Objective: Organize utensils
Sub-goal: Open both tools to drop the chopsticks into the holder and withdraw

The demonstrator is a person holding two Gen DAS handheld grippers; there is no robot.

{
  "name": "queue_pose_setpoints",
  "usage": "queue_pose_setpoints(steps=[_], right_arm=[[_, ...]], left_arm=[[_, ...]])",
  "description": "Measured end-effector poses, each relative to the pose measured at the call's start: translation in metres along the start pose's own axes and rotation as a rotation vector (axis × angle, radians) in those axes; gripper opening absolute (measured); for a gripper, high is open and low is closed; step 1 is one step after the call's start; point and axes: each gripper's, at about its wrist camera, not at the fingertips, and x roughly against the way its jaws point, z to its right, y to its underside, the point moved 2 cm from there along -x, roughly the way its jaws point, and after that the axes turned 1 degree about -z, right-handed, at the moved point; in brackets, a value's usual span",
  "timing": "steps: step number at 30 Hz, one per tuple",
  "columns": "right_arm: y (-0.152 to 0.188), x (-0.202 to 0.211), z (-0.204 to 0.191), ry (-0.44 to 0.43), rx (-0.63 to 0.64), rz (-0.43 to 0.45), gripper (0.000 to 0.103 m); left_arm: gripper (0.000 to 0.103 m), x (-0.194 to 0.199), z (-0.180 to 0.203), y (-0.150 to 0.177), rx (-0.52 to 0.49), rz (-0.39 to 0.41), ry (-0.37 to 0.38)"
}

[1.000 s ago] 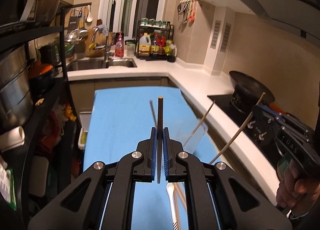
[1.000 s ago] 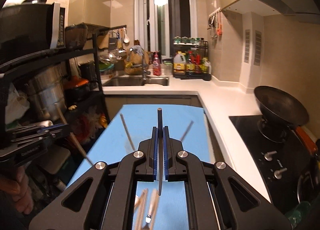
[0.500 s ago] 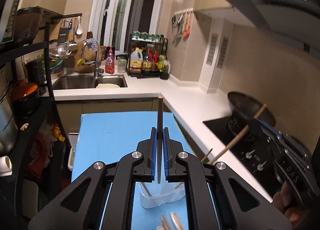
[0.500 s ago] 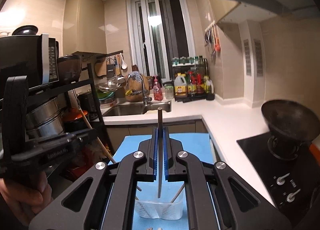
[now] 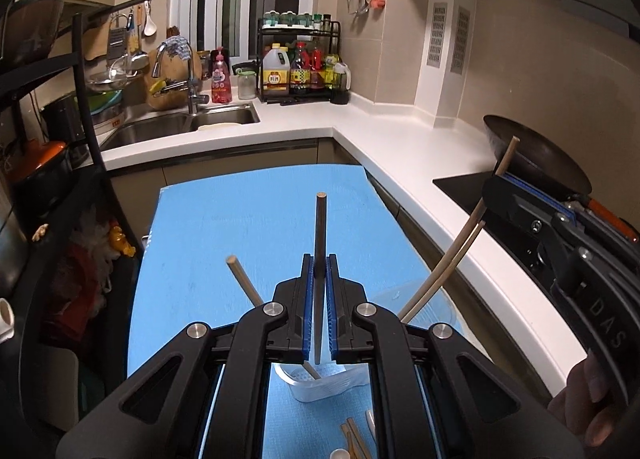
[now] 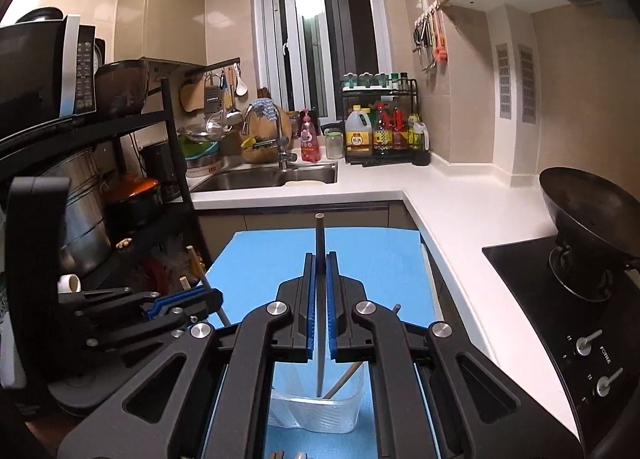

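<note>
Wooden chopsticks (image 5: 319,279) now lowered nearer the clear holder (image 5: 324,385).

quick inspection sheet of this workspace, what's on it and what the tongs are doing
surface: blue mat, mostly bare.
job's things: clear plastic holder on the mat with chopsticks leaning in it; loose chopsticks and a white spoon lie on the mat nearer than it.
clutter: nothing seen on the mat.
grippers: left tongs shut on a dark chopstick; right tongs shut on a chopstick too, both above the holder.
cables: nothing seen.
surroundings: sink, condiment rack, wok on the stove, shelf with pots at left.
</note>
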Motion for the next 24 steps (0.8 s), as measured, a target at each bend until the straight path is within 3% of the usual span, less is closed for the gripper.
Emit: queue_pose_setpoints(steps=[5, 7, 9, 16, 24], right_arm=[[0.006, -0.006, 0.000, -0.001, 0.015, -0.042, 0.009], [0.007, -0.006, 0.001, 0.024, 0.023, -0.059, 0.036], [0.006, 0.000, 0.003, 0.028, 0.015, -0.057, 0.036], [-0.001, 0.036, 0.000, 0.048, 0.022, -0.022, 0.037], [0.019, 0.071, -0.013, 0.072, 0.116, -0.020, 0.036]], left_arm=[[0.006, -0.005, 0.008, 0.001, -0.034, -0.005, -0.024], [0.012, -0.004, 0.009, 0.001, -0.037, -0.009, -0.031], [0.018, 0.003, 0.009, 0.001, -0.036, 0.006, -0.032], [0.018, 0.044, 0.008, 0.006, -0.036, 0.049, -0.026], [0.018, 0.095, 0.004, 0.046, -0.045, 0.069, -0.006]])
